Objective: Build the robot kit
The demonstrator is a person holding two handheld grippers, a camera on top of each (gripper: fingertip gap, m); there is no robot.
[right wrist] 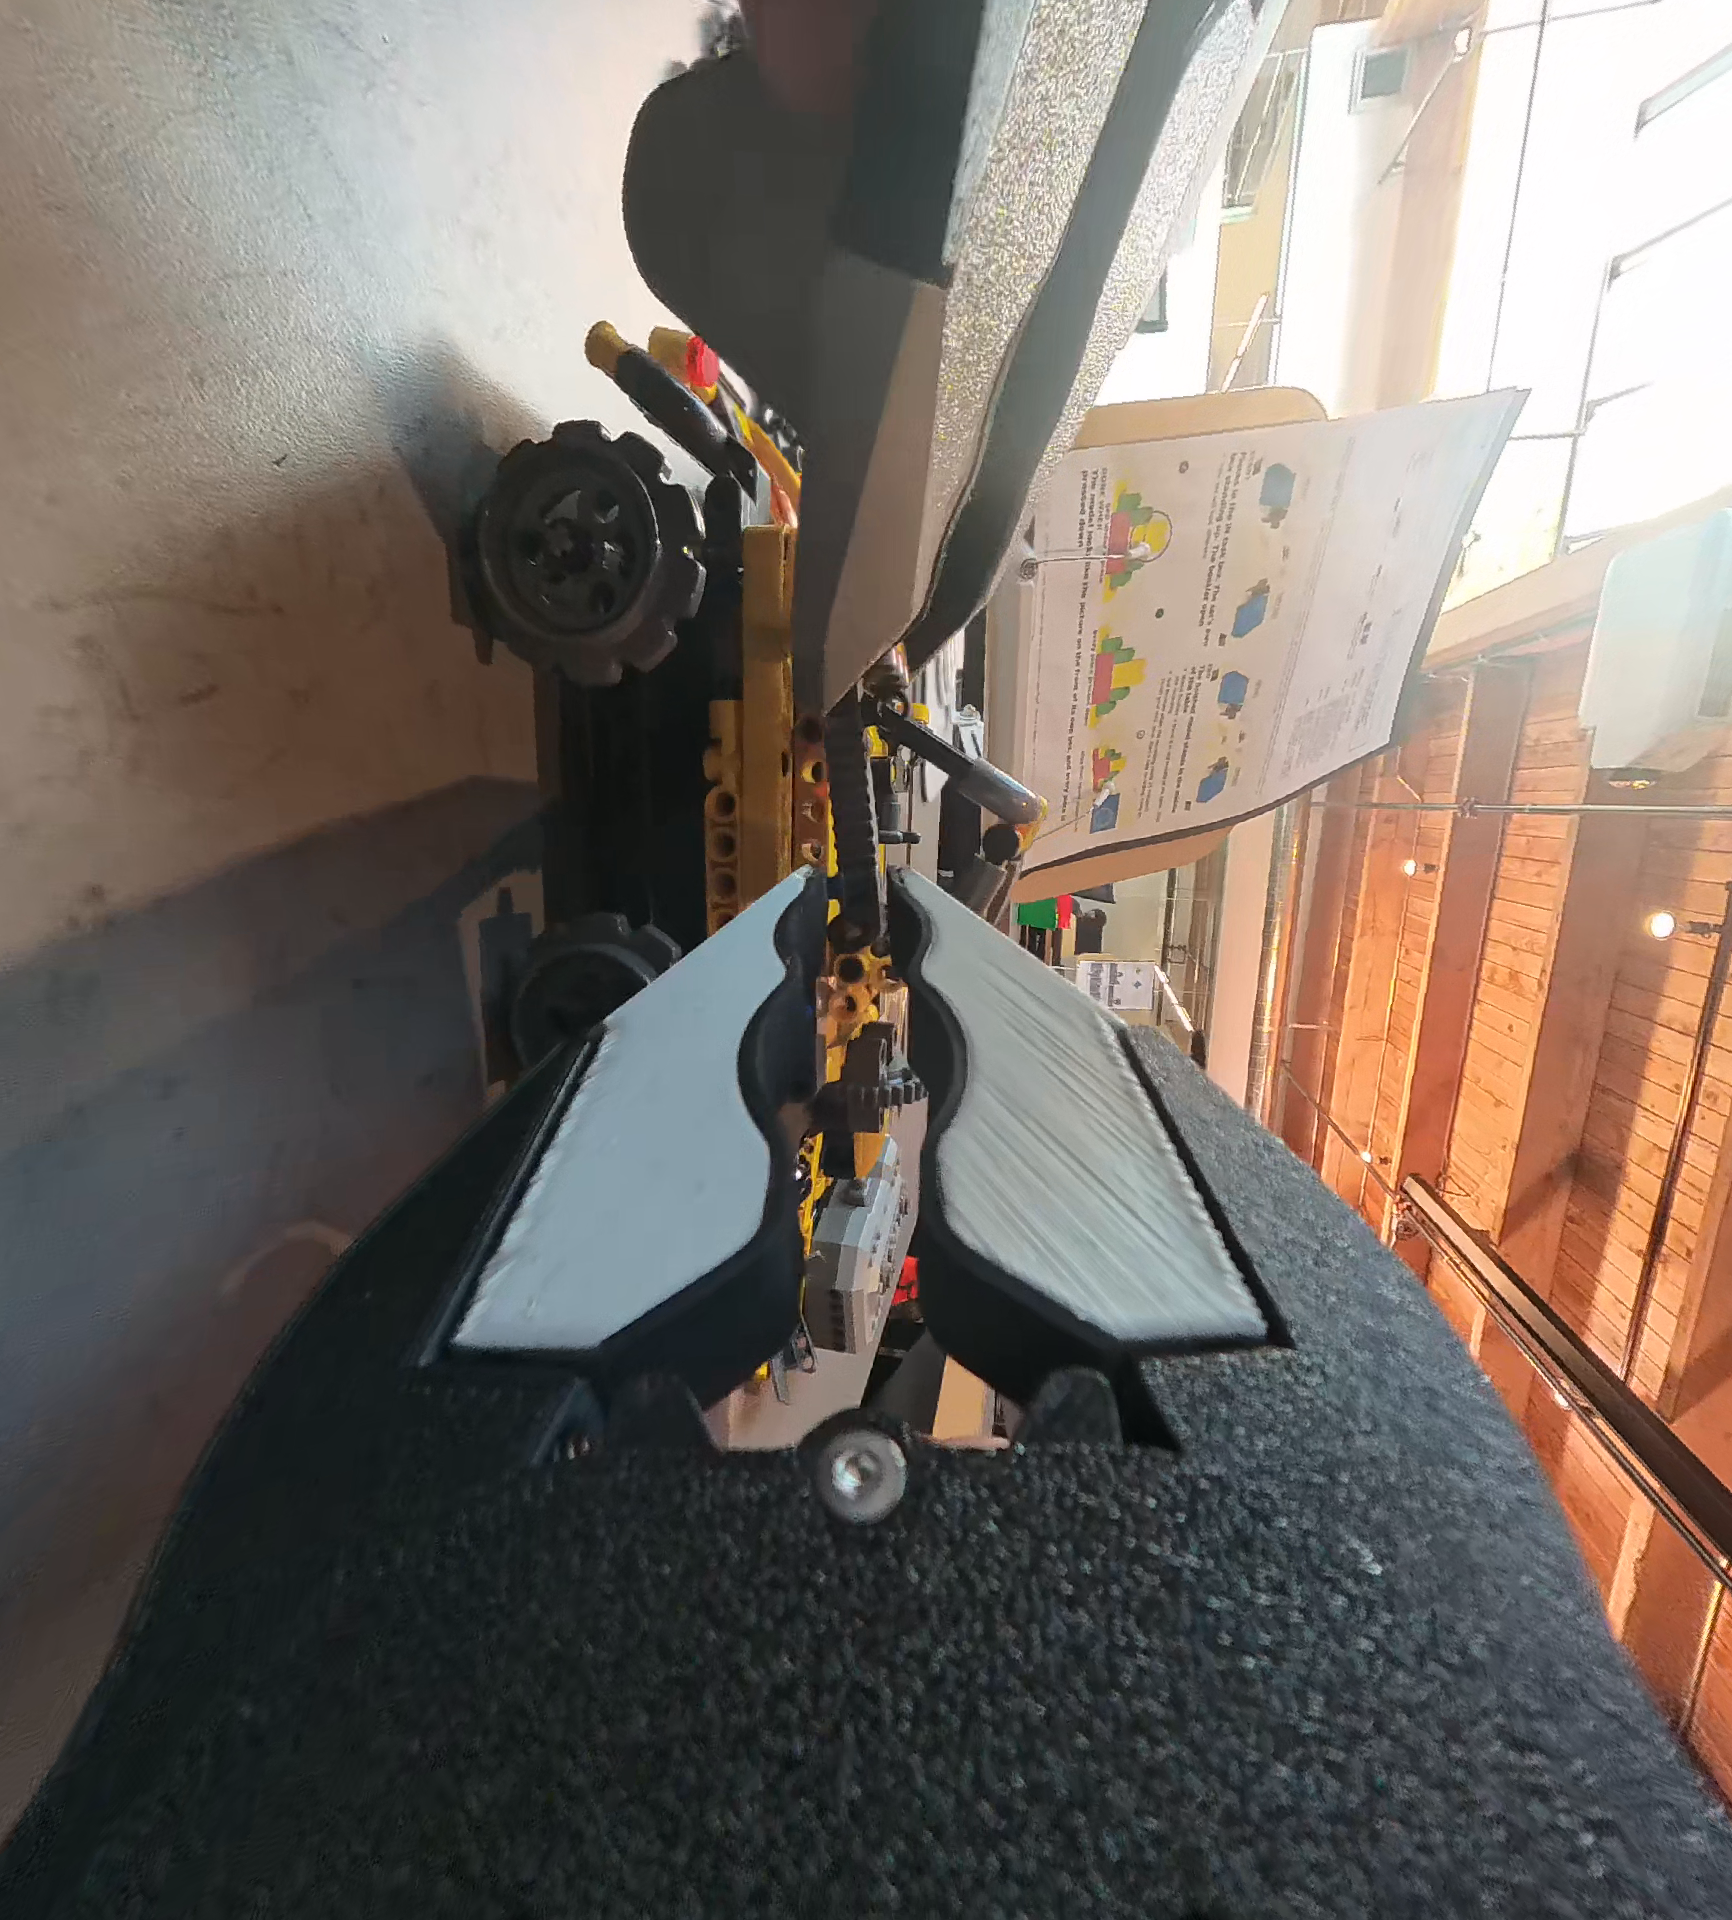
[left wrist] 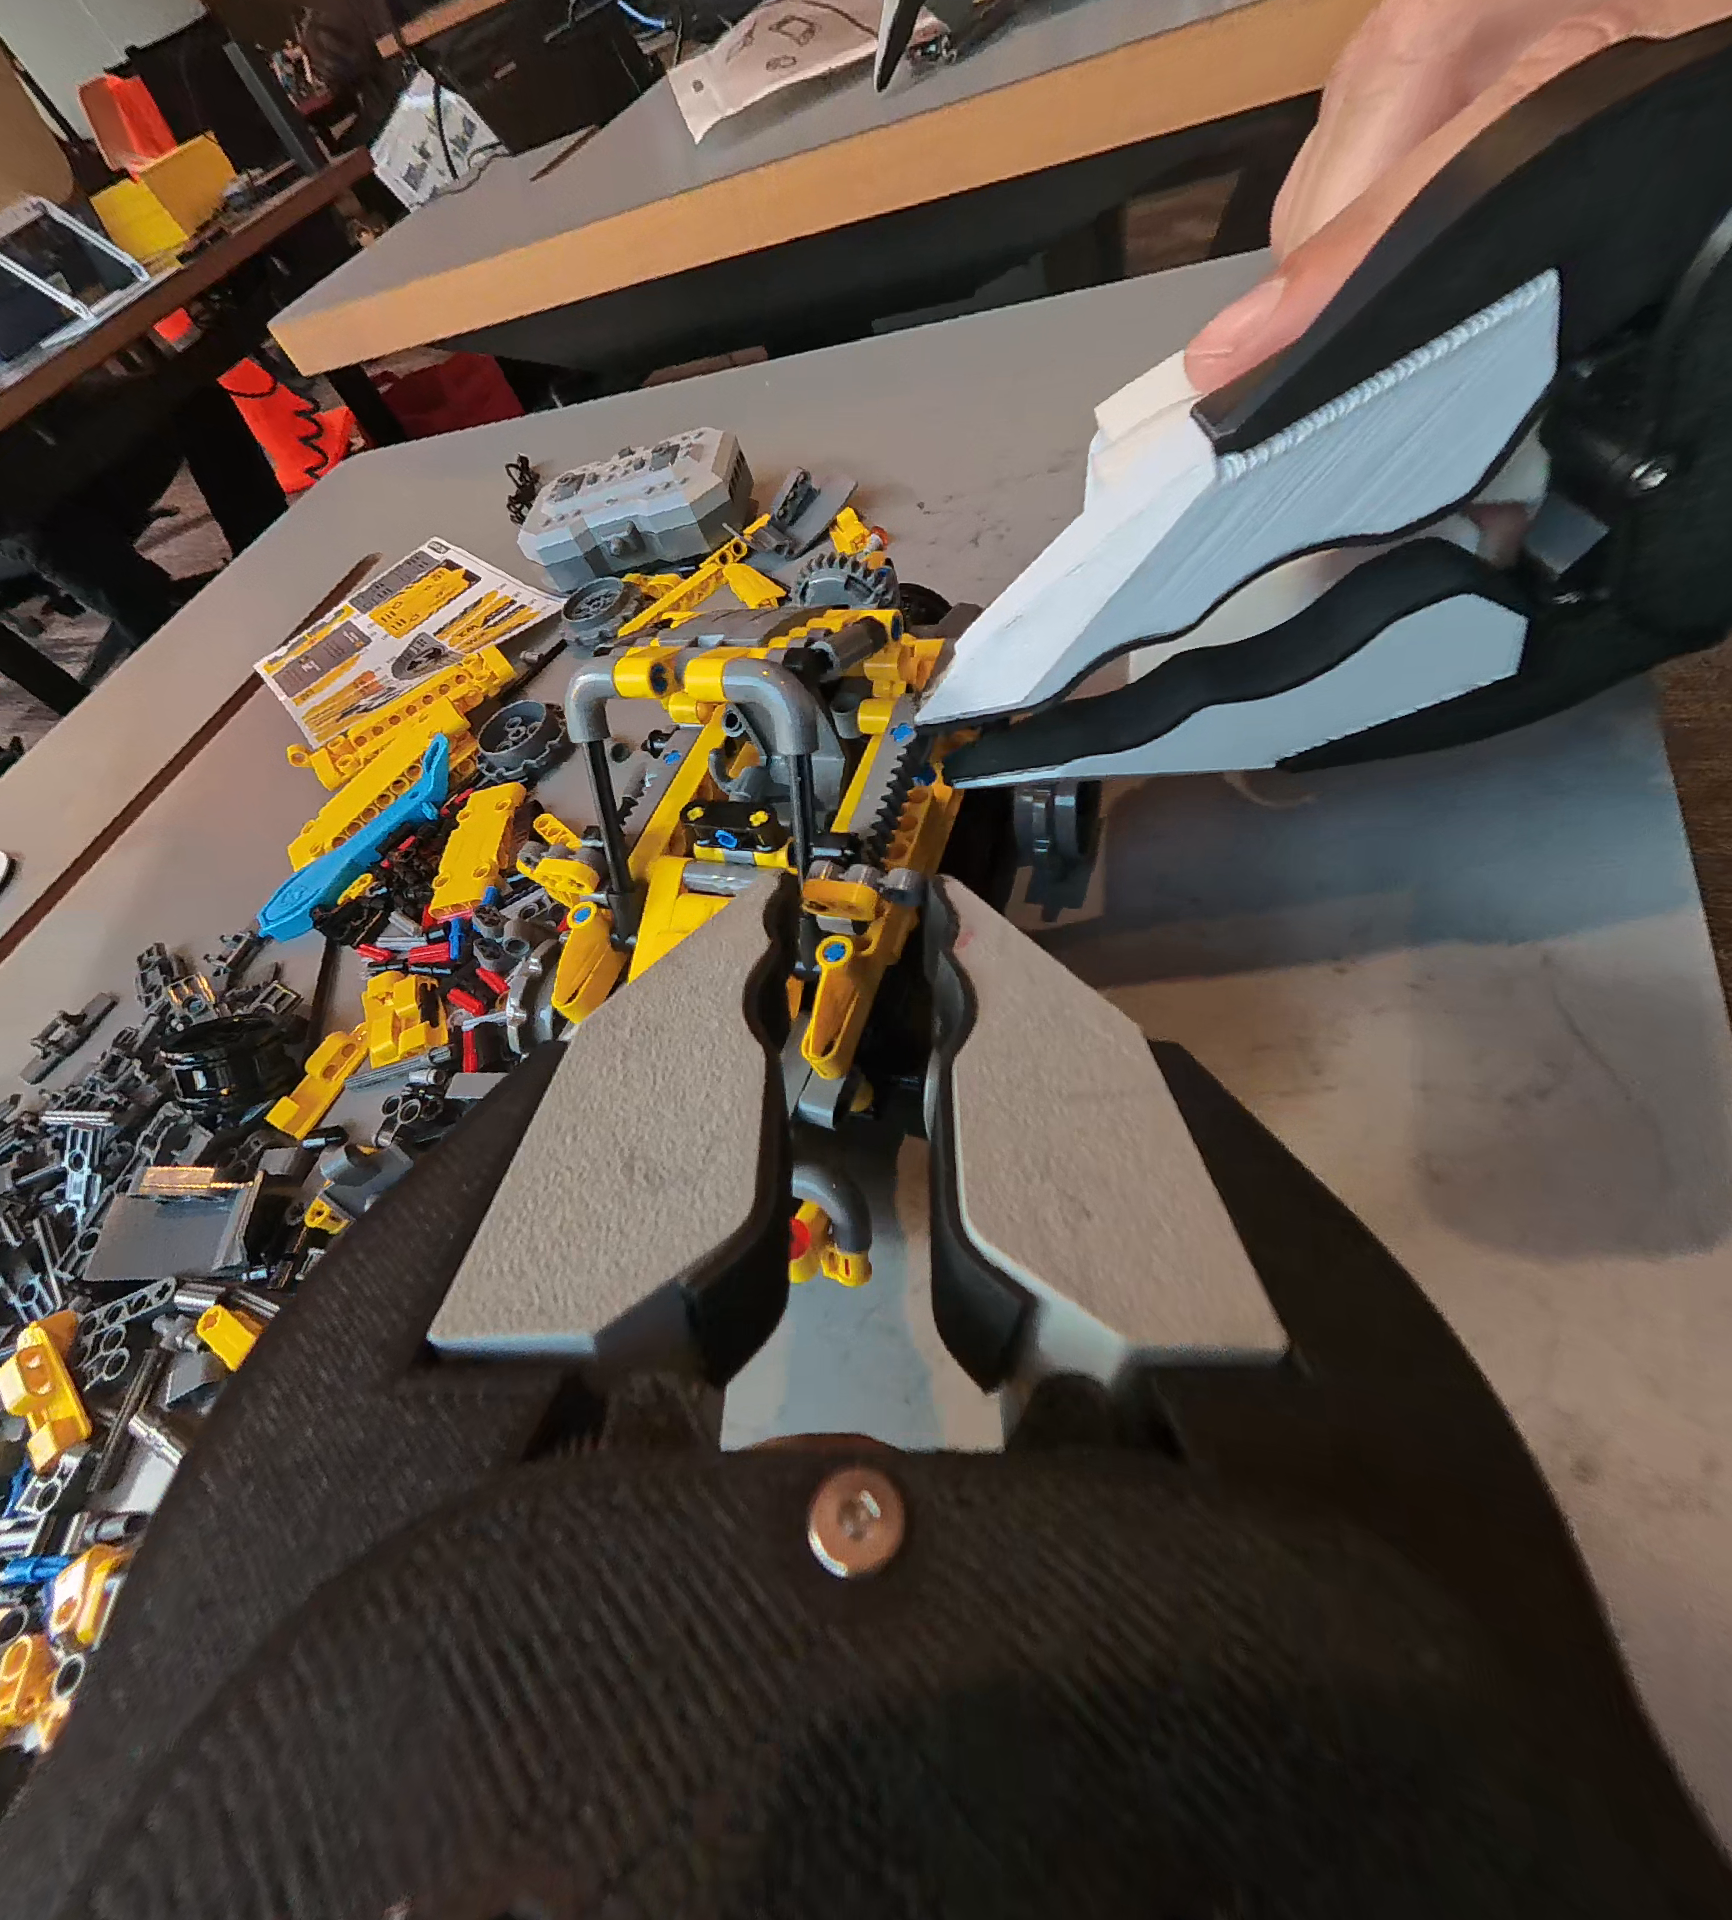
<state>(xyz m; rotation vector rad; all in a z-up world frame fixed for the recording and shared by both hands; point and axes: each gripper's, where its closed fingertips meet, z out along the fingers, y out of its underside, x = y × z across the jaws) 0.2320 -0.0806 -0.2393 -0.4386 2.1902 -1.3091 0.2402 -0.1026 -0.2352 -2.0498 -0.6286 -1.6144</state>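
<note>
Between both tongs: model (left wrist: 737, 790) on counter (left wrist: 1361, 1039), amid loose parts (left wrist: 114, 1143).
Left tongs (left wrist: 846, 914): clamped on its near frame.
Right tongs (right wrist: 857, 883): closed on toothed rack (right wrist: 857, 800).
Handling: likely light, rigid, snap-fit, fragile; best held by beams.

There is one yellow brick-built truck (left wrist: 737, 790) on one grey table (left wrist: 1361, 1039), and two of its black wheels (right wrist: 576, 551) show. One blue flat piece (left wrist: 363, 842), one grey battery box (left wrist: 633, 499) and one picture sheet (left wrist: 405, 634) lie there. Two grippers: left gripper (left wrist: 857, 914), right gripper (left wrist: 929, 743). The small loose bricks (left wrist: 114, 1195) are too many to count
</note>
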